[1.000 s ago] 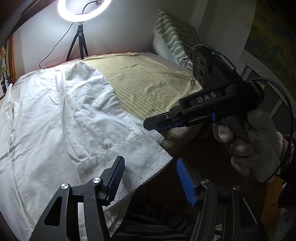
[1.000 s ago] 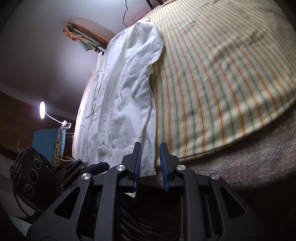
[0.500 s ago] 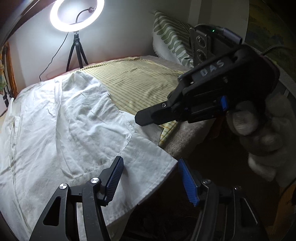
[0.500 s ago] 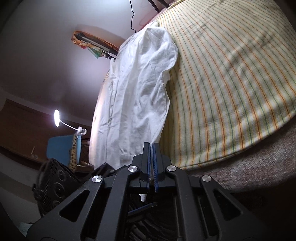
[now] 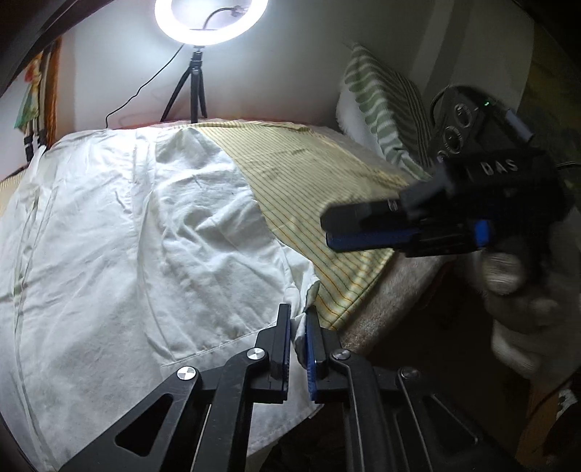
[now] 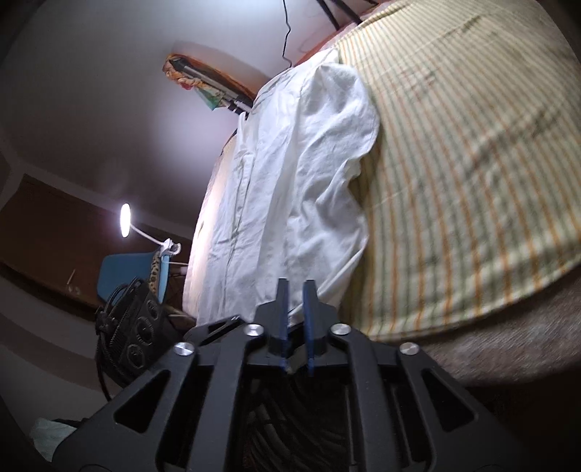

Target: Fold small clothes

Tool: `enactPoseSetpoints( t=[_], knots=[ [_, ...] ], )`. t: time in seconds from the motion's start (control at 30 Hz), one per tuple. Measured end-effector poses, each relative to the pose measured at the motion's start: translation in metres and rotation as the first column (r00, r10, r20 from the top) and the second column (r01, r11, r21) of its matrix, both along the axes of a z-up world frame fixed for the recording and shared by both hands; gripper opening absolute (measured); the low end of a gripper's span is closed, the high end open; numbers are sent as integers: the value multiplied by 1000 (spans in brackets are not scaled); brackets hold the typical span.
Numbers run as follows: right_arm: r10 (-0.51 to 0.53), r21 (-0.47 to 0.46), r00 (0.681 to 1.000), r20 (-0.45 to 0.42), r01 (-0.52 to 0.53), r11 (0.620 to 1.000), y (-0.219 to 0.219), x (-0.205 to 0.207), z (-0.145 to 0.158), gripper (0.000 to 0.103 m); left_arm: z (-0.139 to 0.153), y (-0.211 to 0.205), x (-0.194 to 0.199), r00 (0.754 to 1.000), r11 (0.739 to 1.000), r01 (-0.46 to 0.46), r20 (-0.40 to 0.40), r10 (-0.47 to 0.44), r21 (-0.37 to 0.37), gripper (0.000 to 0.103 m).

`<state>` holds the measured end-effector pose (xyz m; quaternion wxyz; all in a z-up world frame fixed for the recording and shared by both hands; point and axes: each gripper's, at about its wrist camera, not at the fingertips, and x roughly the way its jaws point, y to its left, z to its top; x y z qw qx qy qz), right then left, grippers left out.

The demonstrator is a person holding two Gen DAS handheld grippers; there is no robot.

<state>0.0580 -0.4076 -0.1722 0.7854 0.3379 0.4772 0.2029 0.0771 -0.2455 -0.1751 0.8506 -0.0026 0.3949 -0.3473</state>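
Observation:
A white garment (image 5: 145, 236) lies spread over the left part of a bed covered with a yellow striped sheet (image 5: 308, 174). My left gripper (image 5: 298, 312) is shut on the garment's near right corner, and the cloth bunches up between the blue pads. My right gripper (image 5: 325, 230) hangs in the air over the sheet's right edge, held by a gloved hand (image 5: 519, 326). Its jaws are opening, and in the right wrist view the right gripper (image 6: 296, 287) shows a narrow gap with nothing in it. The garment (image 6: 290, 163) lies beyond it.
A ring light (image 5: 210, 18) on a tripod stands behind the bed against the wall. A green striped pillow (image 5: 385, 109) leans at the back right. The bed's brown edge (image 5: 399, 290) drops to a dark floor. A blue chair (image 6: 123, 272) and a desk lamp (image 6: 125, 225) stand at the far left.
My left gripper has closed from wide open onto the garment's near corner. My right gripper, shut half a second ago, has parted its jaws and risen away from the garment's edge.

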Motion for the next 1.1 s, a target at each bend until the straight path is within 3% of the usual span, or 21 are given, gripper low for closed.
enactPoseSetpoints(
  t=[0.07,0.23,0.5,0.53,0.6,0.67,0.9,1.1],
  knots=[
    [-50,-4,999,17,50,999,-12,14,-1,64,4,5,-2,1000,1000,-8,-9,8,-29,4],
    [-106,54,994,-4,106,993,-23,65,-16,65,19,21,-7,999,991,-43,-26,40,-123,3],
    [-184,22,983,-18,184,983,-10,136,-36,64,32,49,-8,995,972,-87,-64,75,-219,3],
    [-189,17,982,-9,189,982,-9,142,-35,61,31,50,-8,995,971,-89,-72,74,-223,3],
    [-181,-13,983,-13,181,983,-3,157,-34,29,29,54,-9,993,968,-95,-88,76,-232,3],
    [-183,-53,983,-21,181,982,0,167,-30,8,26,57,-13,993,967,-96,-93,76,-234,3],
    [-133,-236,991,25,135,962,30,182,6,4,17,63,-15,990,960,-106,-122,77,-258,3],
    [-24,-439,998,54,45,897,77,192,31,4,11,74,-21,985,948,-131,-145,92,-289,3]
  ],
)
